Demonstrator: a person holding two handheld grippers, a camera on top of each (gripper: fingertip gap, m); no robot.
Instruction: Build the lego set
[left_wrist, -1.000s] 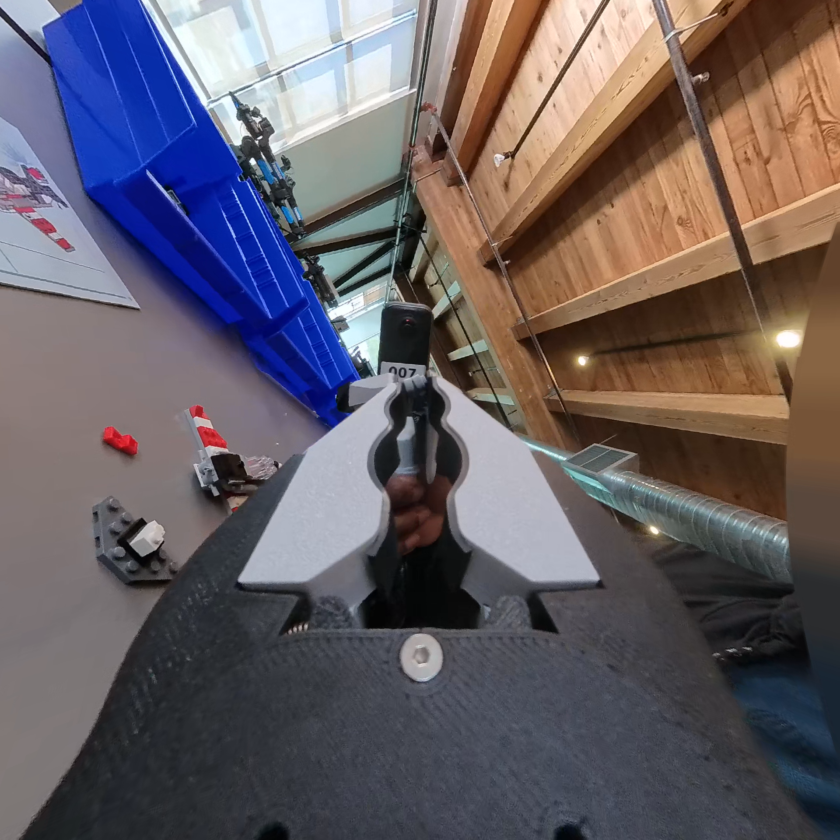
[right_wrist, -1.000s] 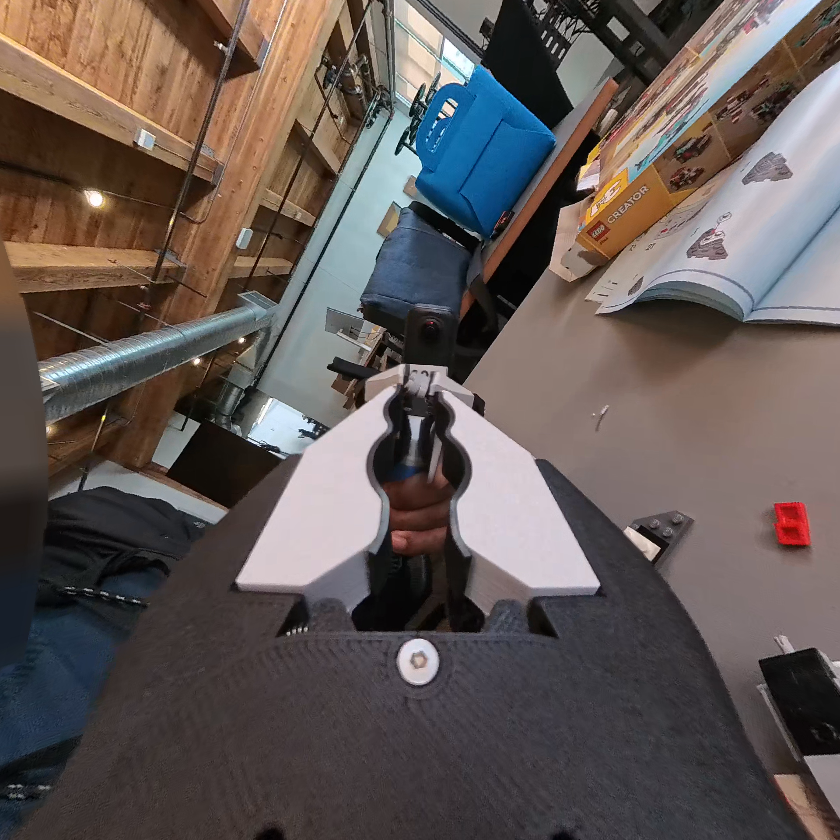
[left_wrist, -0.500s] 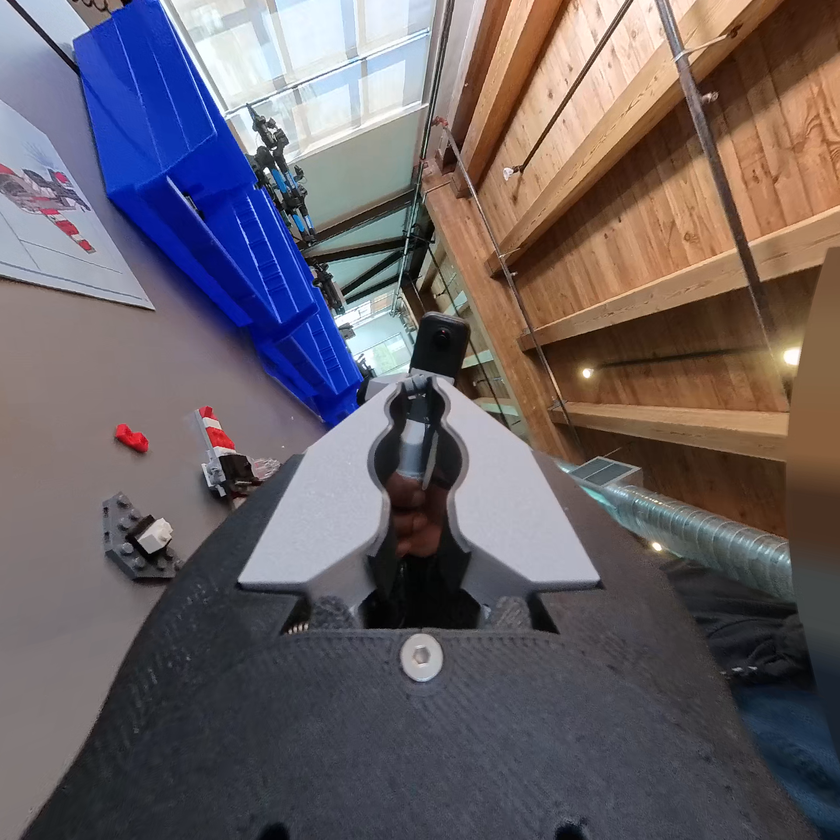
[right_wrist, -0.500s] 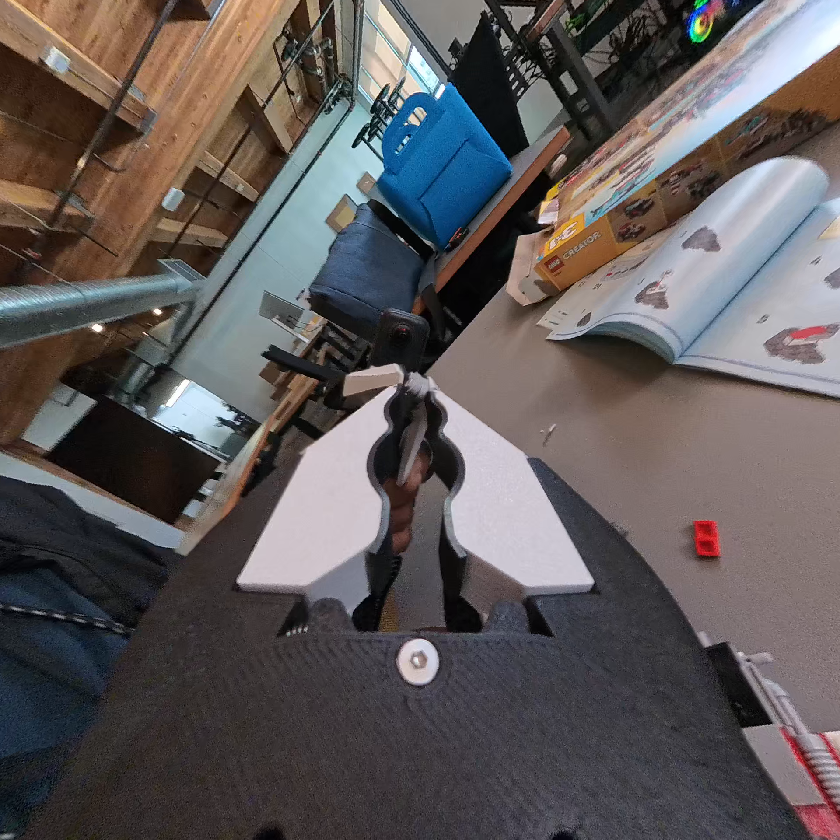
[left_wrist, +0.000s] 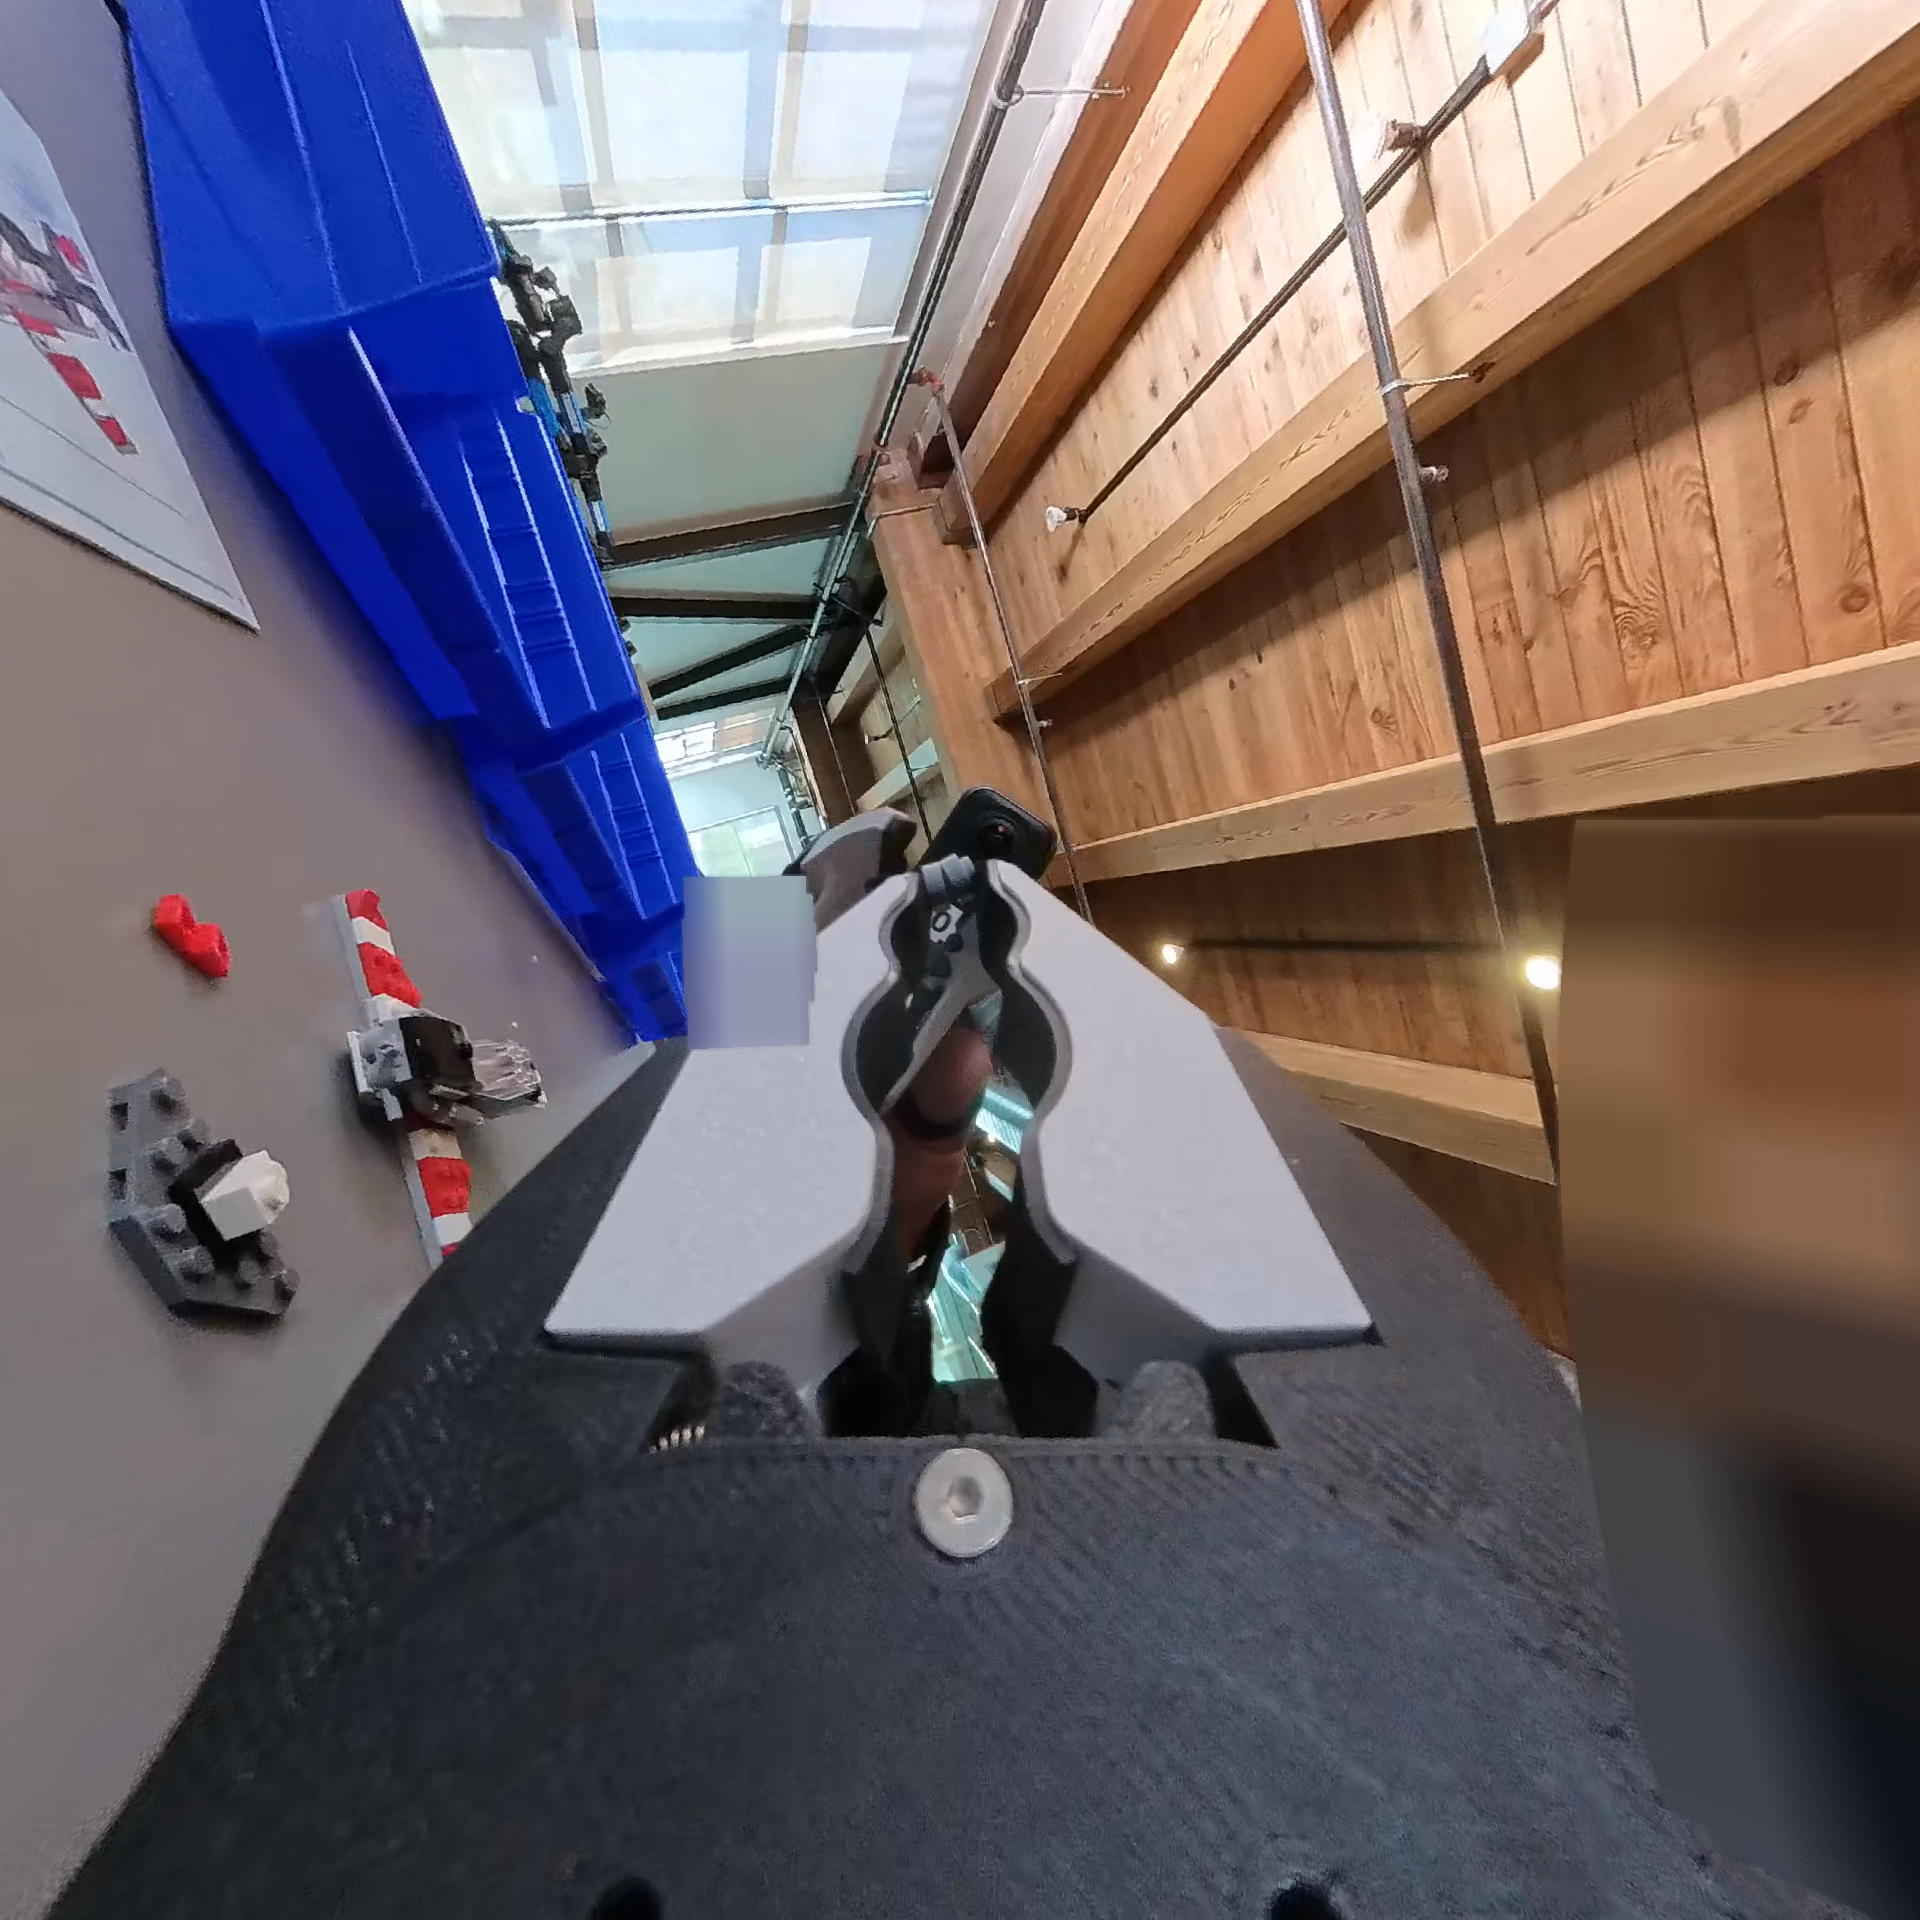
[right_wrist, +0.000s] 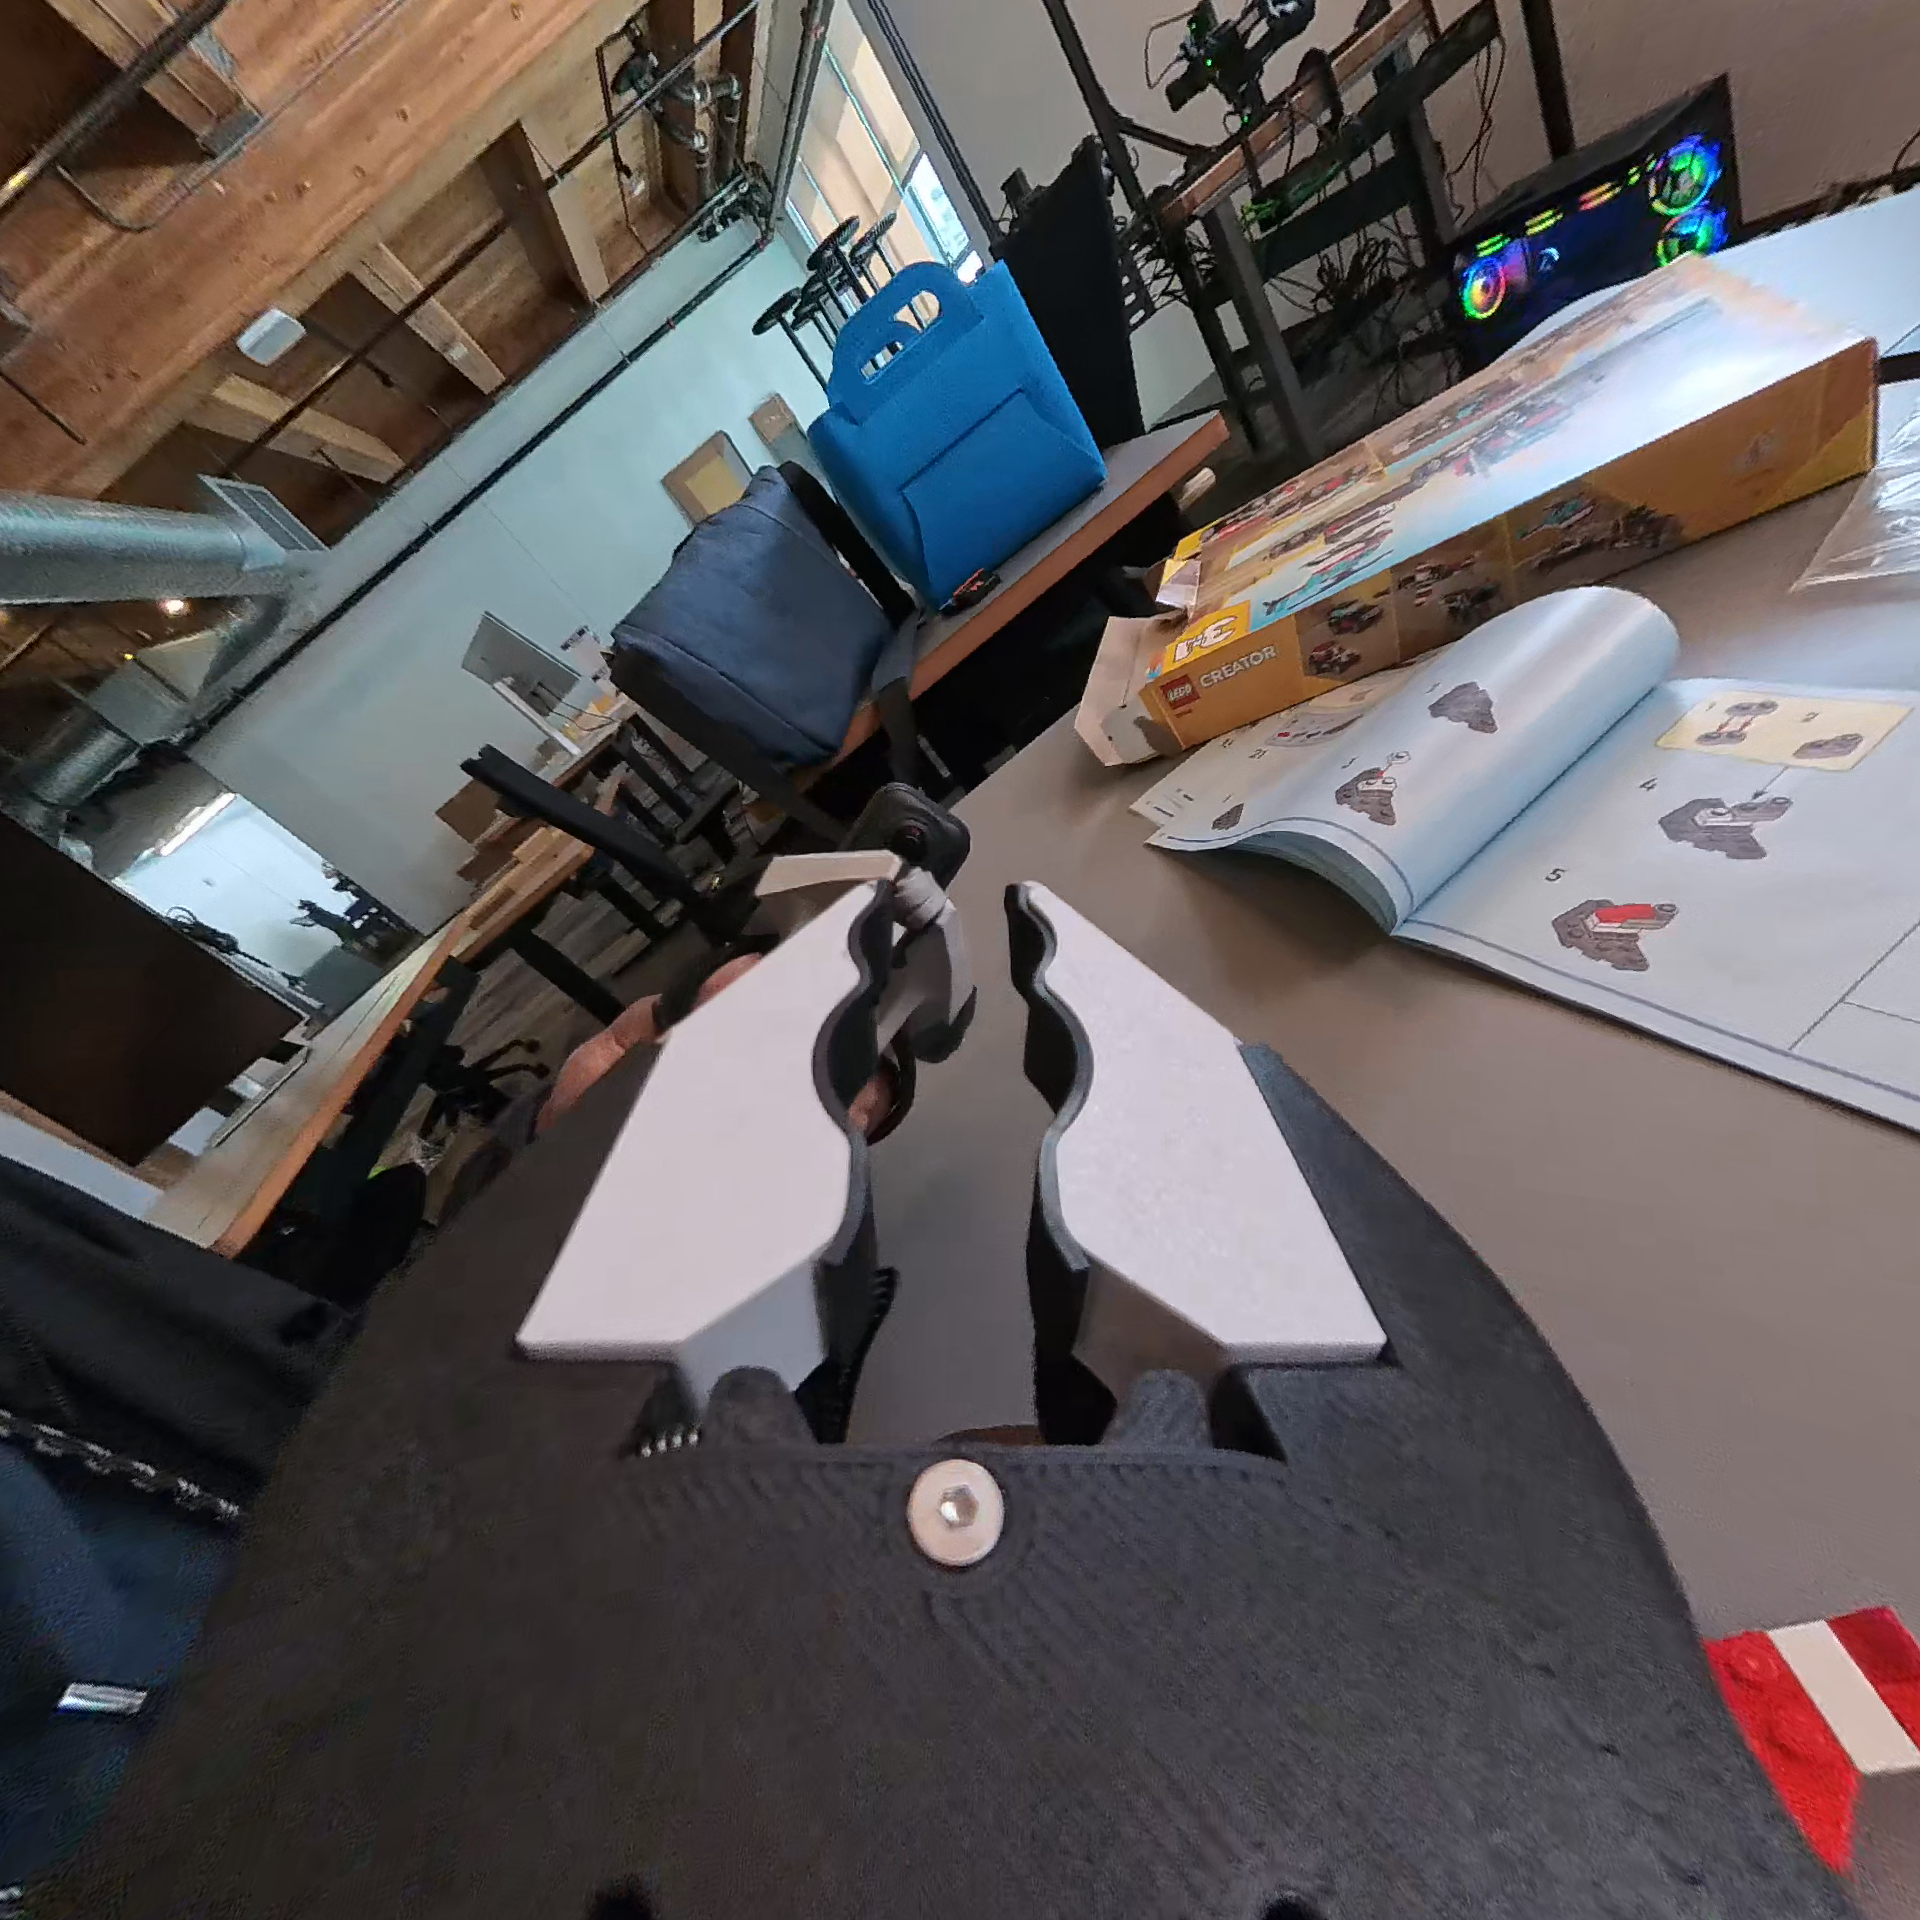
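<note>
Step in hand, my guess: pick next piece.
- My left tongs (left_wrist: 951, 904): tips together, nothing gripped, lifted off table (left_wrist: 135, 748).
- My right tongs (right_wrist: 951, 899): narrow gap, empty.
- Advice: lower slowly, square tips over one piece, close gently.
- Red-white striped assembly (left_wrist: 400, 1049): flat on table, black block at middle.
- Small red piece (left_wrist: 192, 923): just left of assembly.
- Dark grey plate (left_wrist: 192, 1205) with white brick: near assembly.

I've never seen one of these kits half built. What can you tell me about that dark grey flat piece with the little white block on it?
The dark grey plate is a flat, angular, wedge-like plastic piece with rows of round studs on top. A small white block and a black piece beside it sit on its middle. It lies flat on the grey table, apart from the red-and-white striped assembly and untouched by either gripper.
</note>
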